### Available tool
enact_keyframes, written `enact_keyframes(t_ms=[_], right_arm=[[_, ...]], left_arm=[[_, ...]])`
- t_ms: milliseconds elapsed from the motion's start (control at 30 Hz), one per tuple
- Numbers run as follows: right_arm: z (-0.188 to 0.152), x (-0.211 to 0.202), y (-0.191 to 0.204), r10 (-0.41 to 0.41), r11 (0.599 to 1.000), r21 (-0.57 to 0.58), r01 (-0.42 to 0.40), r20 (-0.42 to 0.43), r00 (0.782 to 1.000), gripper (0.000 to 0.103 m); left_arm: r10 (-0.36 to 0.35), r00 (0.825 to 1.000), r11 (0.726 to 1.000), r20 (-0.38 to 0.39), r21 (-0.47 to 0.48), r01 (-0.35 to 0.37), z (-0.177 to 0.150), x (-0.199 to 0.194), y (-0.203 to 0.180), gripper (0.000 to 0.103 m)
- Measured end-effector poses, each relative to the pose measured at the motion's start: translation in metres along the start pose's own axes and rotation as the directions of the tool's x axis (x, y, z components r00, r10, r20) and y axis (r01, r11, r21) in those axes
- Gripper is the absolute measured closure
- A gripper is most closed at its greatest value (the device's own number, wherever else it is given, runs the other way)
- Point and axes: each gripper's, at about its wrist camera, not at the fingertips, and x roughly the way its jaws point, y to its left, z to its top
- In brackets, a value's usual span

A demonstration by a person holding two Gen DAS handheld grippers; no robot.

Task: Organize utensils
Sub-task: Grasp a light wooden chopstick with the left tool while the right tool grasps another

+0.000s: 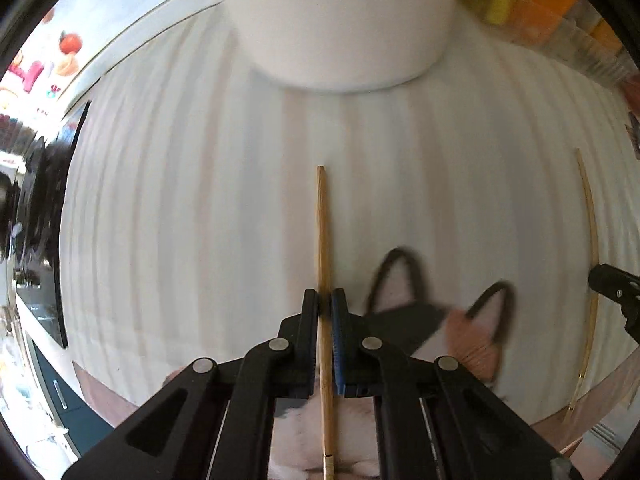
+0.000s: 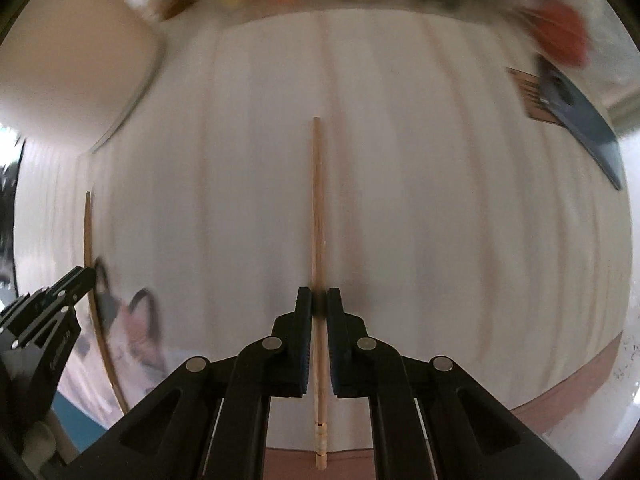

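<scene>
Both hand-held grippers point almost straight down at the tabletop, side by side. The left gripper [image 1: 324, 298] is clenched on a slim, pale wooden chopstick [image 1: 321, 232], whose shaft runs between the black pads and forward past the fingertips. The right gripper [image 2: 319, 300] is likewise clamped on a second thin wooden chopstick [image 2: 316, 200], gripped partway along its length, the ringed butt end showing back between the fingers. Each view catches the other gripper at its edge with its own stick.

Under both lies a round white mat with faint ribbed stripes [image 1: 200, 200], resting on a brownish table [image 2: 560, 408]. Just right of the left gripper's fingers is a flat cat-face picture in black, white and orange [image 1: 440, 320]. Ahead of the left gripper stands a wide white cylindrical container [image 1: 340, 20]. Far forward and to the right of the right gripper lies a dark blue flat tool [image 2: 580, 120]. The blurred background shows colourful clutter that cannot be made out.
</scene>
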Motion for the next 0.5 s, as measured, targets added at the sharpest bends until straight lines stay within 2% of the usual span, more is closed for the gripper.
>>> enact_keyframes(t_ms=[267, 300, 333, 500], right_arm=[[-0.003, 0.001, 0.027, -0.043, 0.997, -0.061, 0.042, -0.018, 0.999, 0.096], [0.000, 0.000, 0.027, -0.044, 0.997, -0.063, 0.043, -0.021, 0.999, 0.096], [0.018, 0.002, 0.027, -0.045, 0.997, -0.062, 0.043, -0.026, 0.999, 0.095], [0.026, 0.002, 0.026, -0.046, 0.998, -0.052, 0.045, -0.030, 0.998, 0.096]], left_arm=[[-0.012, 1.000, 1.000, 0.010, -0.010, 0.012, -0.004, 0.005, 0.009, 0.099], [-0.016, 1.000, 1.000, 0.011, -0.009, 0.016, -0.003, 0.002, 0.022, 0.099], [-0.019, 1.000, 1.000, 0.011, -0.009, 0.019, -0.002, 0.000, 0.021, 0.099], [-0.029, 1.000, 1.000, 0.013, -0.007, 0.029, -0.005, 0.002, 0.026, 0.099]])
